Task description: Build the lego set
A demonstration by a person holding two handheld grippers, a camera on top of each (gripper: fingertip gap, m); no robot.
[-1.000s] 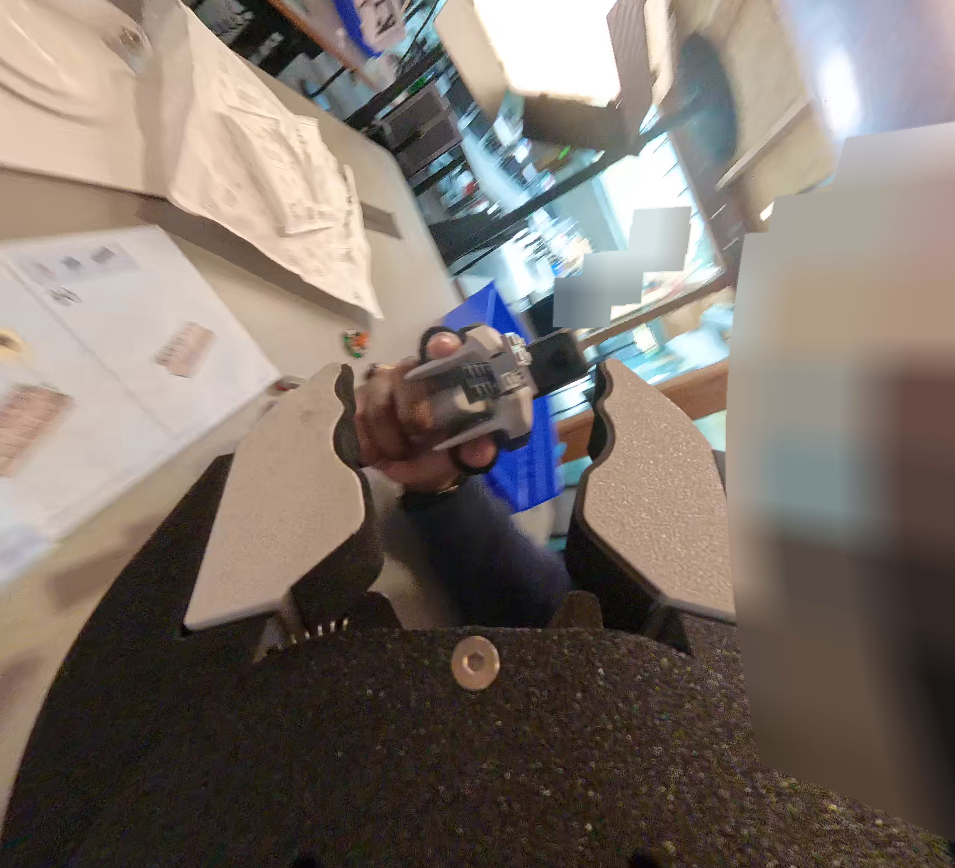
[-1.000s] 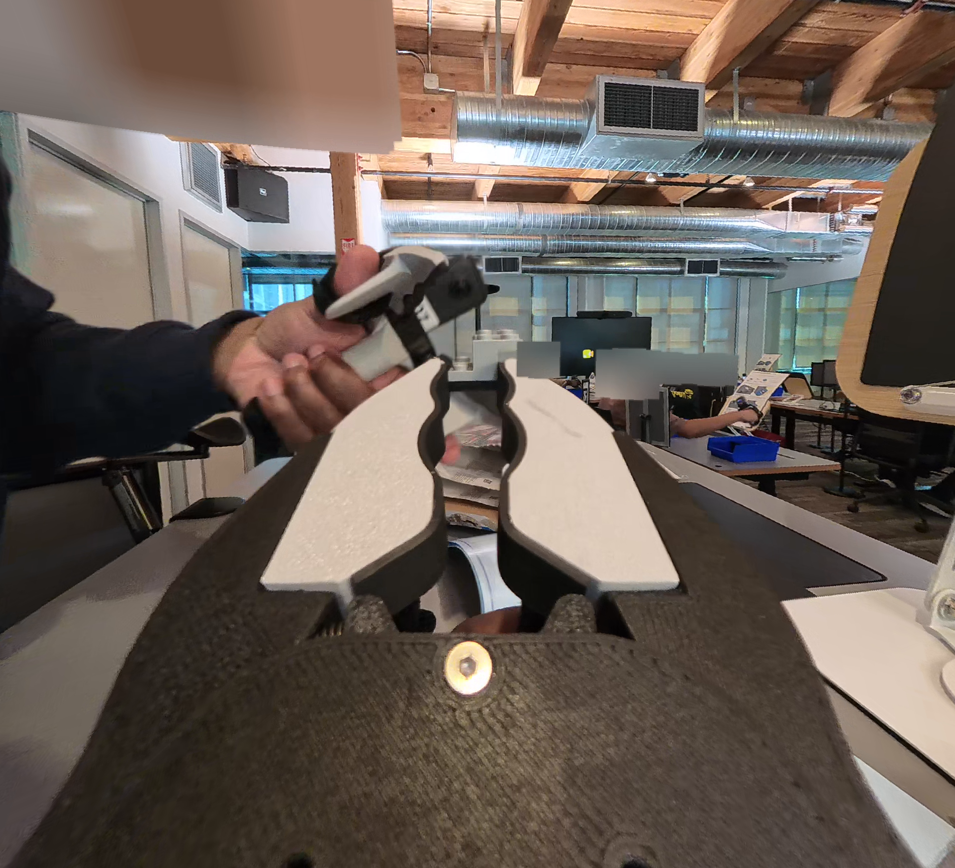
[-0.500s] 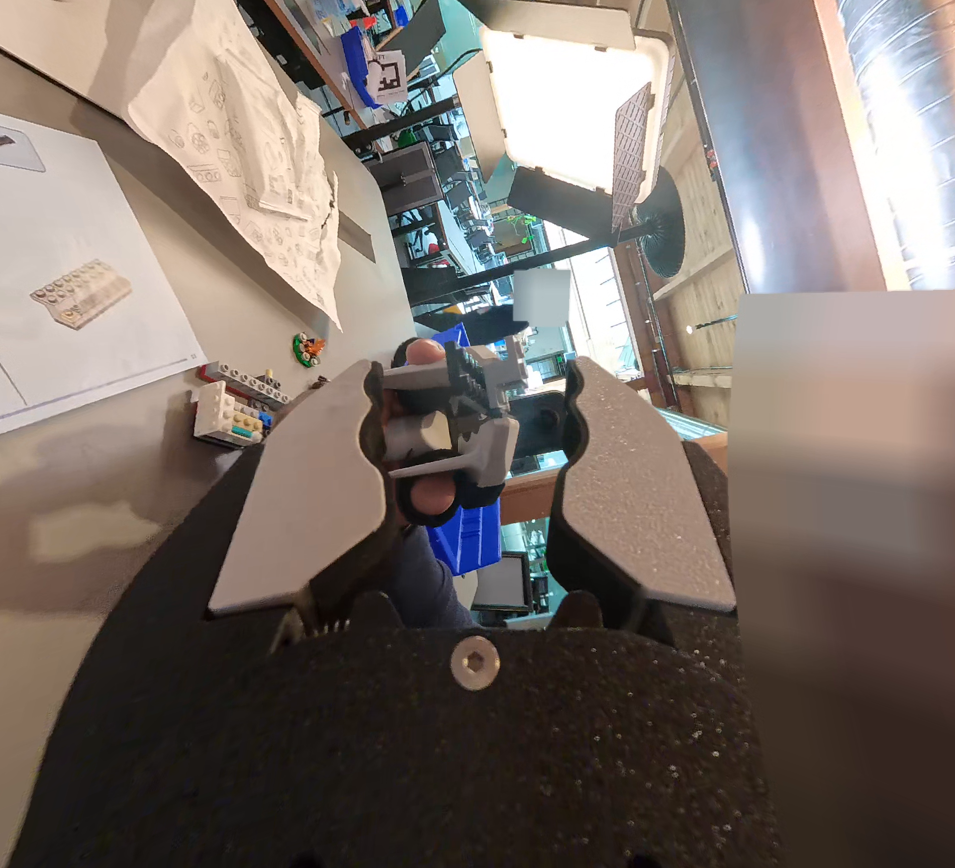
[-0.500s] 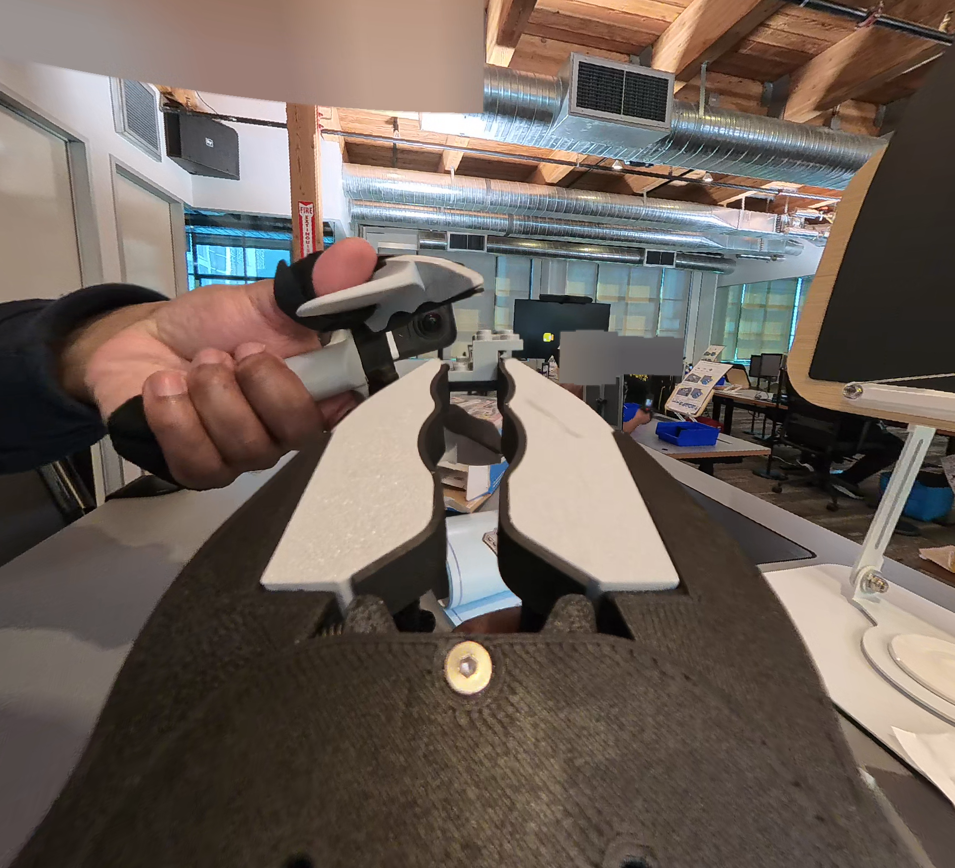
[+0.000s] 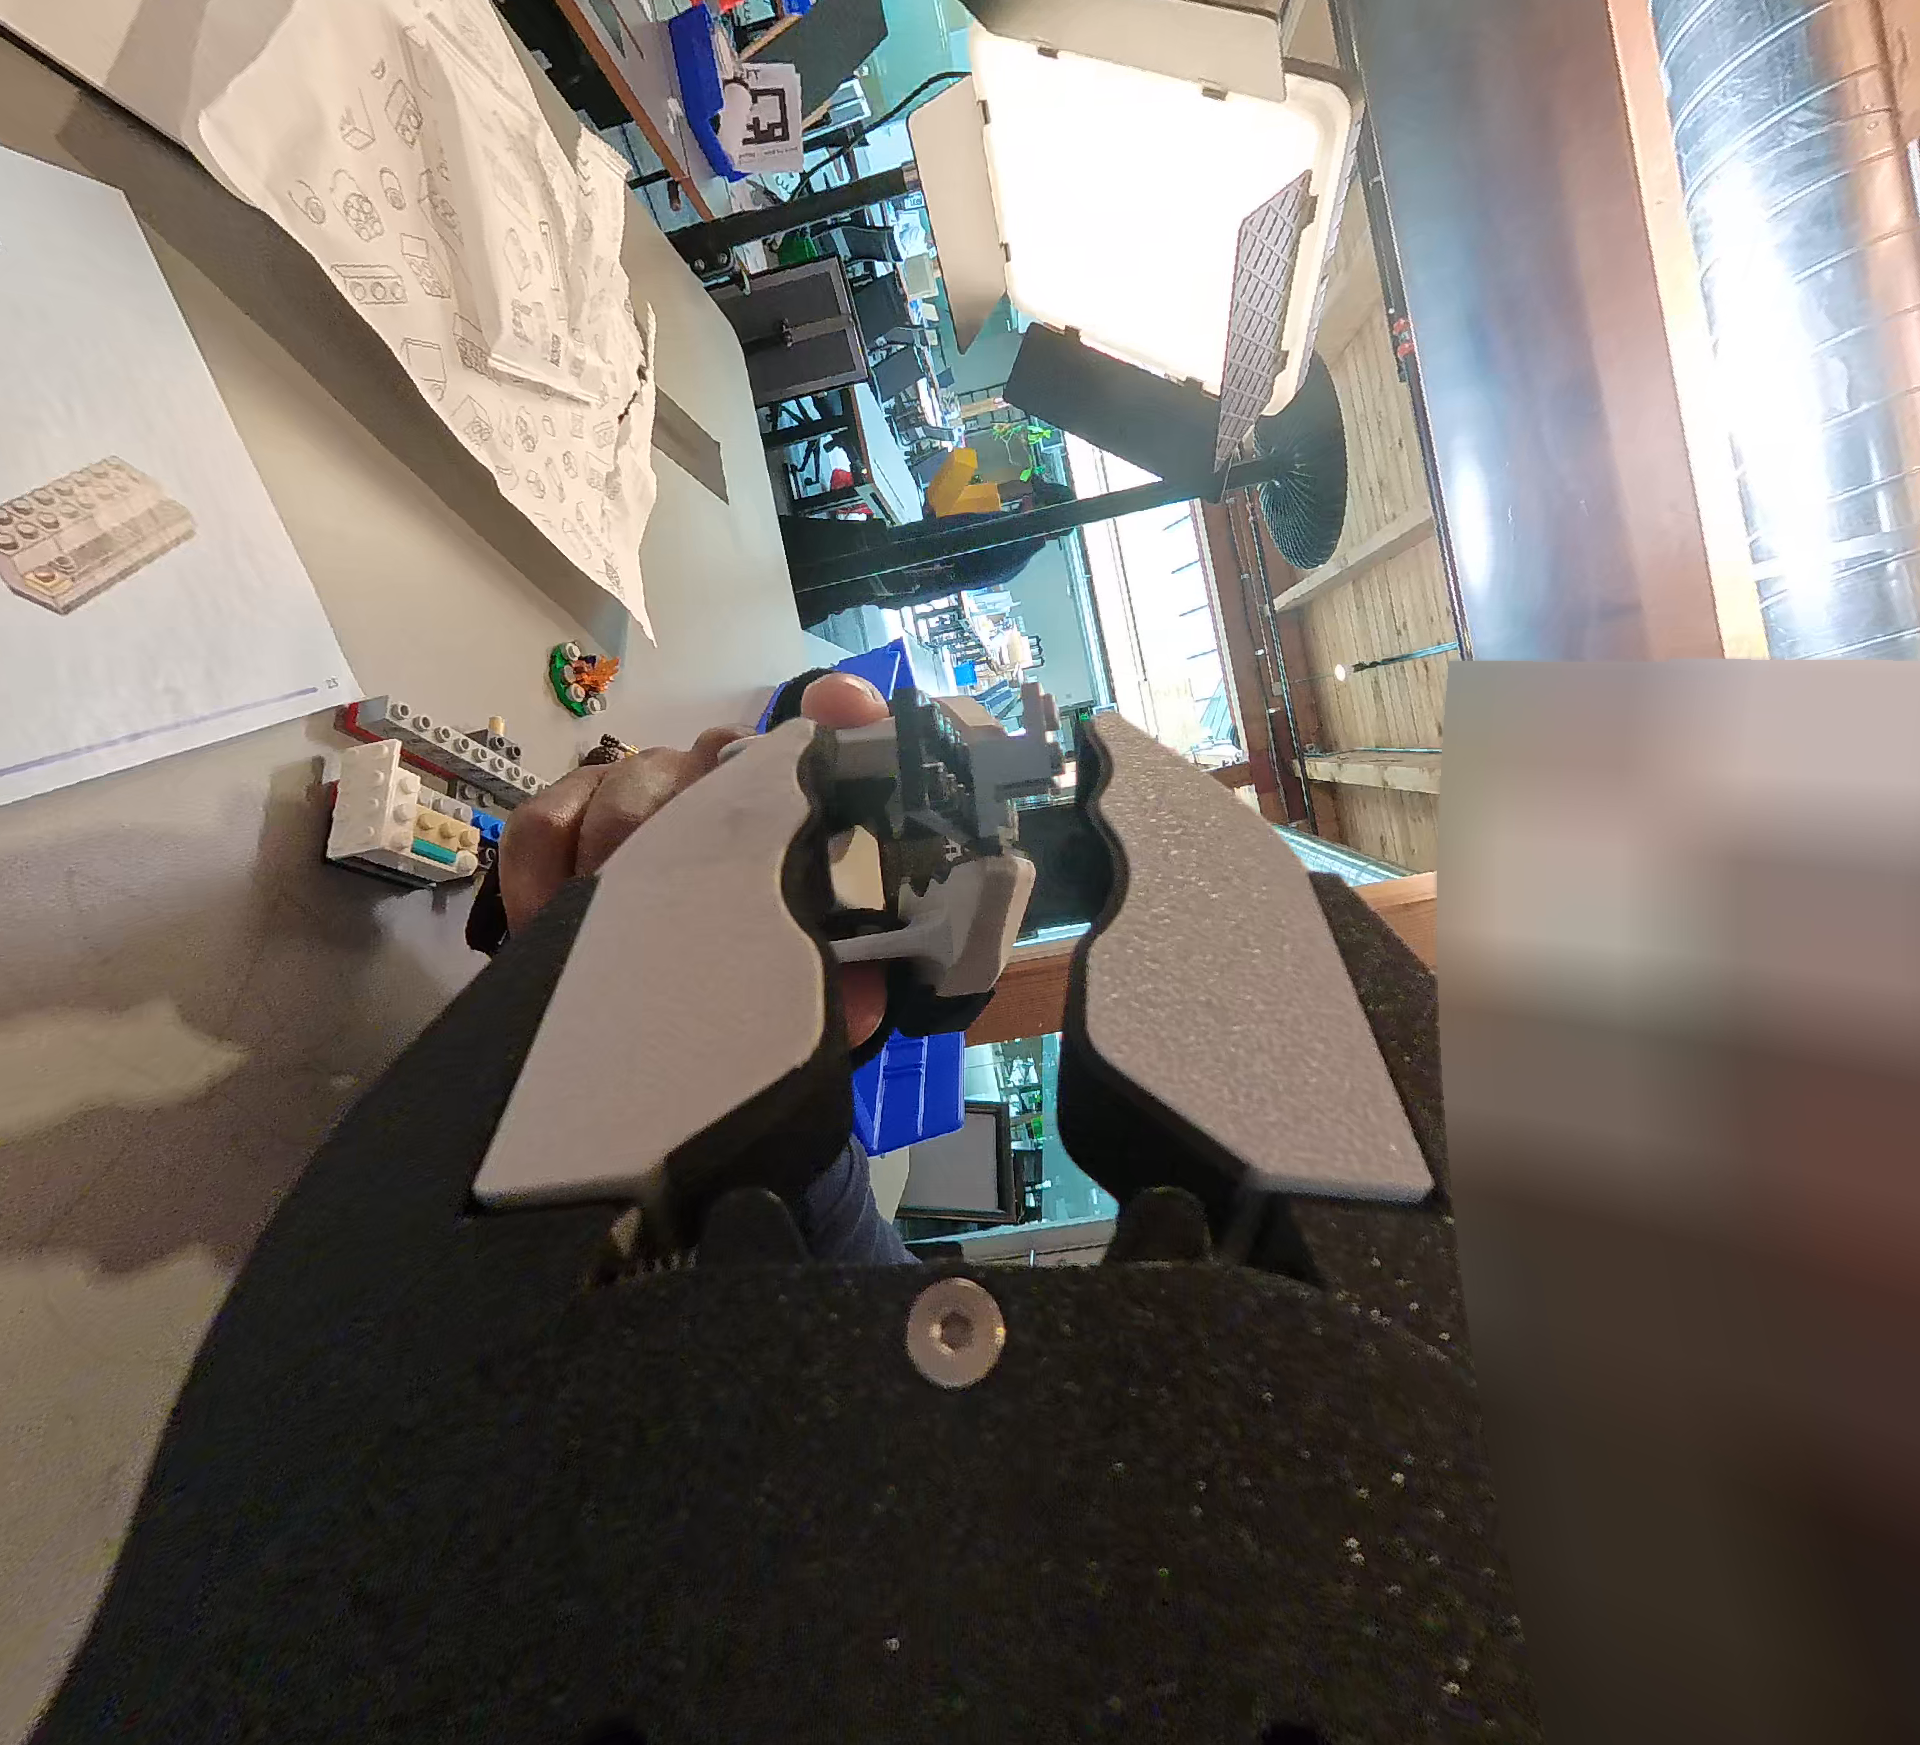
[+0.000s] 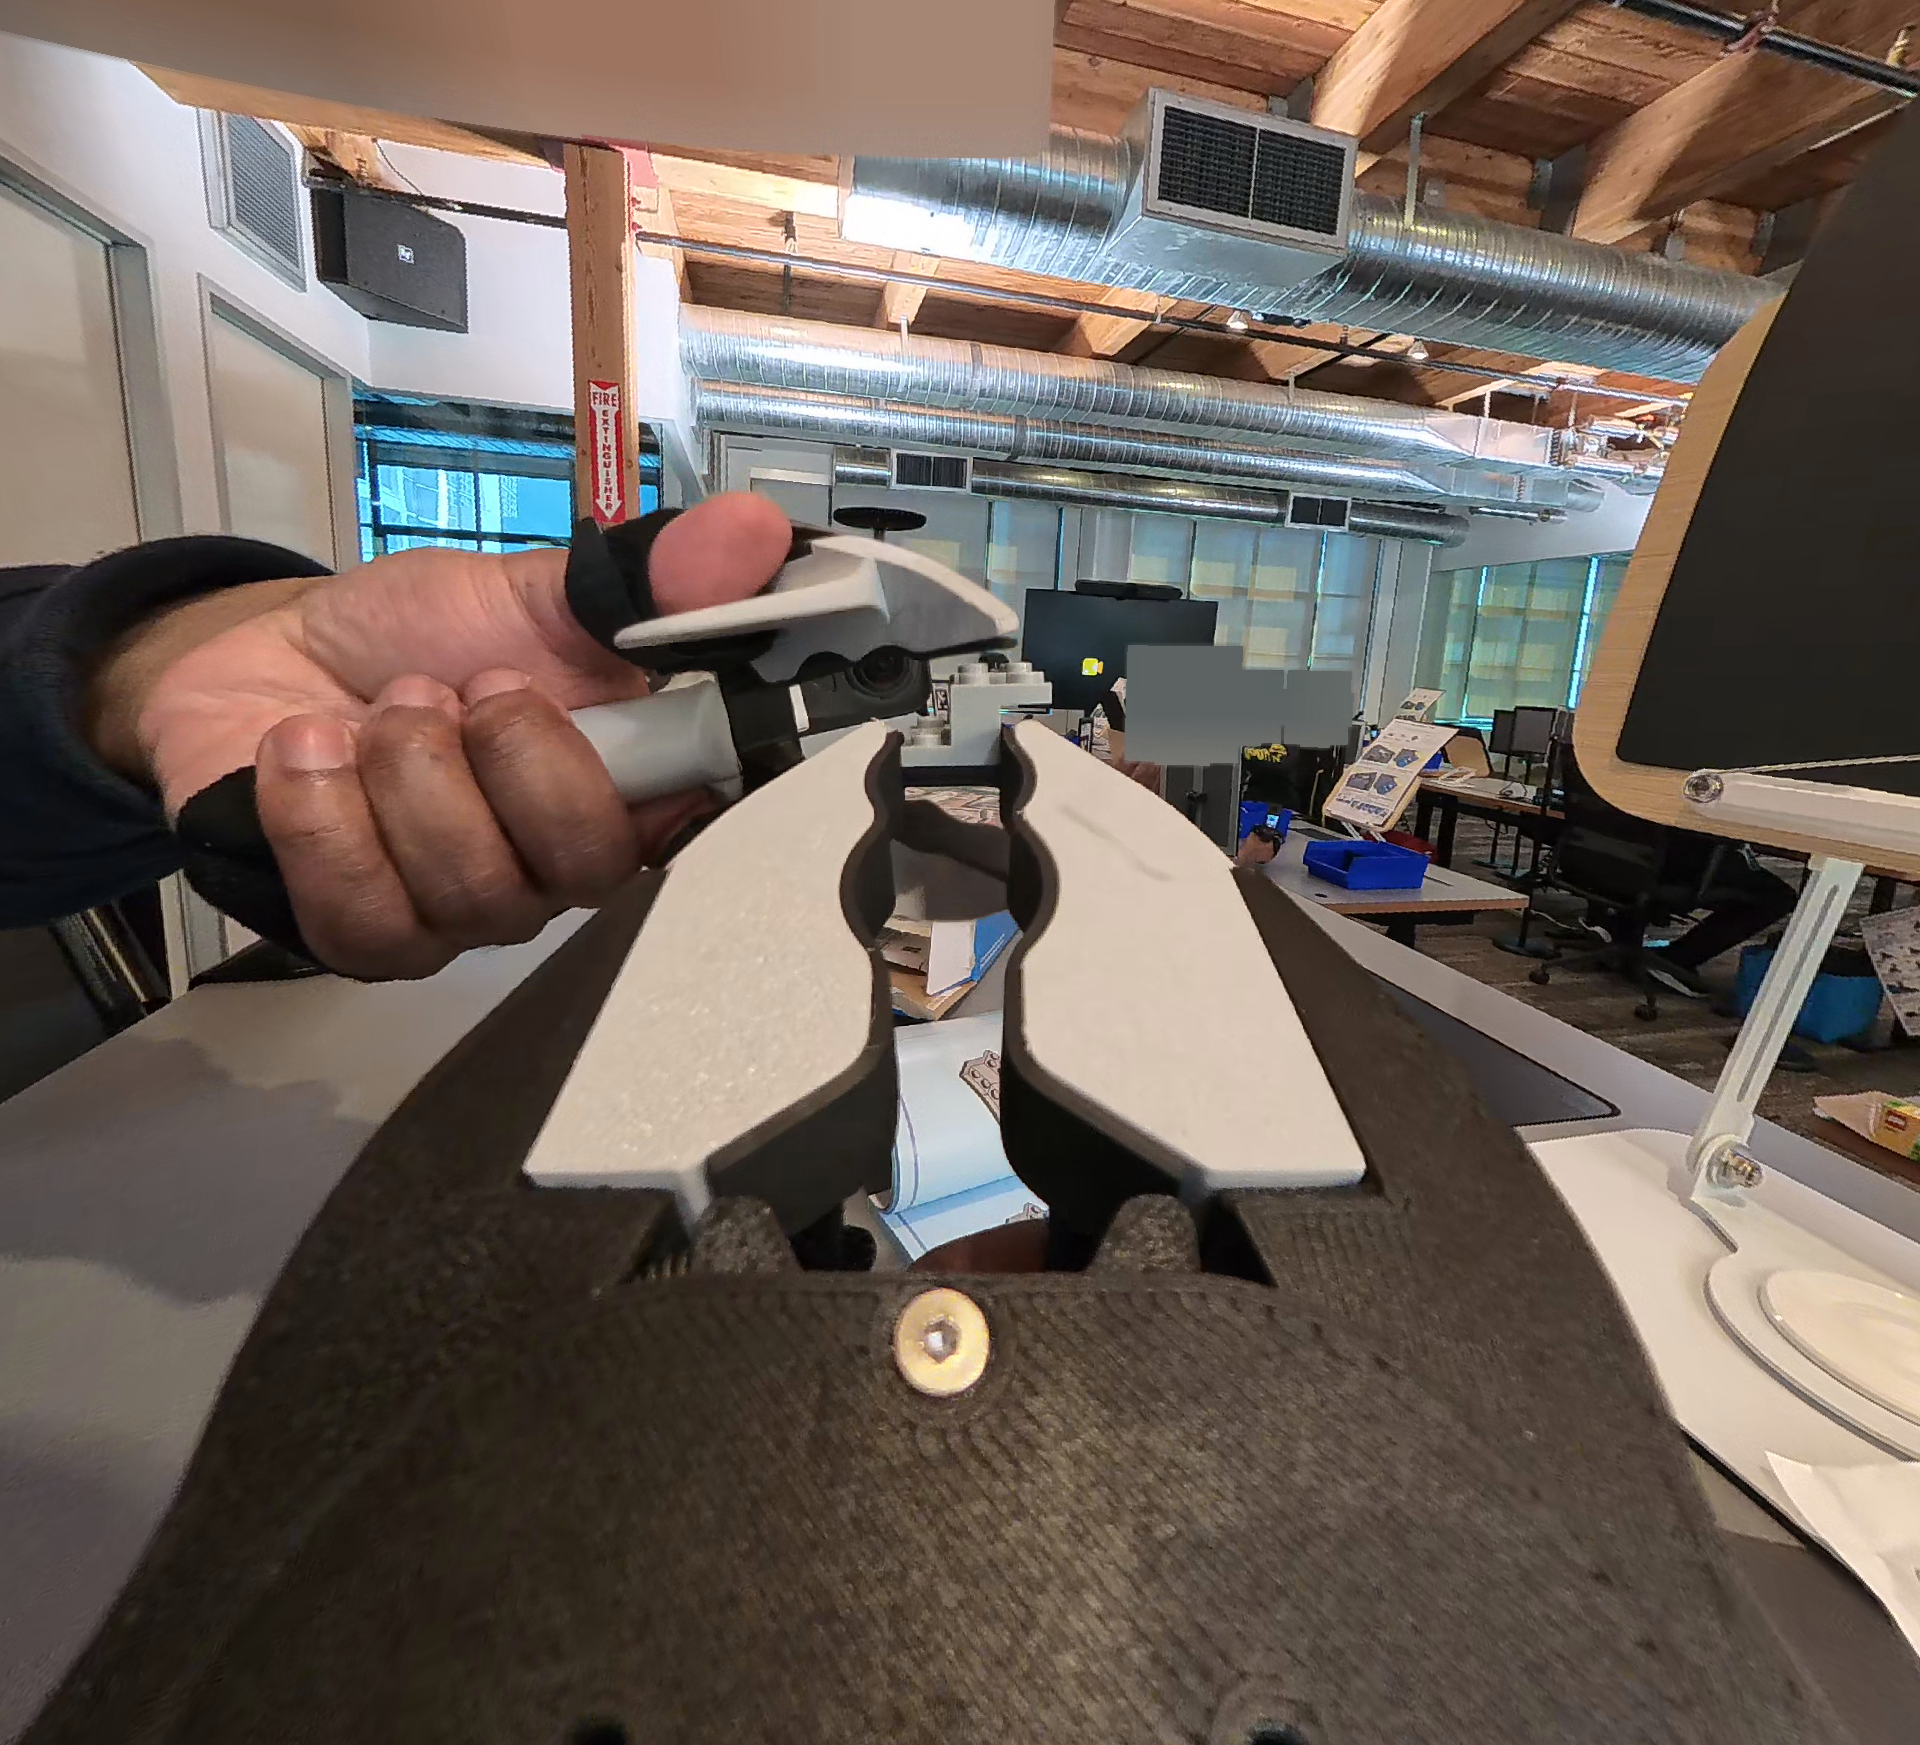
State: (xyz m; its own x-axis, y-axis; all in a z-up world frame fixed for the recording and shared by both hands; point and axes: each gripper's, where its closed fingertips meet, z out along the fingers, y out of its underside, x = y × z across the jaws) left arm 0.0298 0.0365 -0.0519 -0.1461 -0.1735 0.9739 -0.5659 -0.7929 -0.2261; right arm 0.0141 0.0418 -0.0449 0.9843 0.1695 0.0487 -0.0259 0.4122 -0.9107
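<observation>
In the left wrist view, a white instruction sheet (image 5: 125, 490) is seen at nine o'clock on the grey table (image 5: 416, 552), and a crumpled white paper bag printed with line drawings (image 5: 457, 241) is spread at about ten o'clock. A cluster of white, grey and coloured toy bricks (image 5: 416, 802) lies just left of centre, with a small green and orange brick piece (image 5: 582, 677) near it at about eleven o'clock. The left gripper (image 5: 940, 760) is held with its fingers parted; between the fingertips the right gripper and a small grey brick assembly (image 5: 1029, 739) are seen, and a gap is visible beside the right-hand finger. Whether either pad touches the assembly cannot be told. A lit panel lamp (image 5: 1132, 220) is seen at about one o'clock.

In the right wrist view, a hand (image 6: 416, 739) at nine o'clock is wrapped around the left gripper's handle, with its upper finger reaching over the grey brick assembly (image 6: 982, 708). At centre, the right gripper (image 6: 951, 745) is closed on that assembly, both fingertips pressed to its sides, just above twelve o'clock of the fingers. A white lamp base (image 6: 1808, 1321) stands at four o'clock.
</observation>
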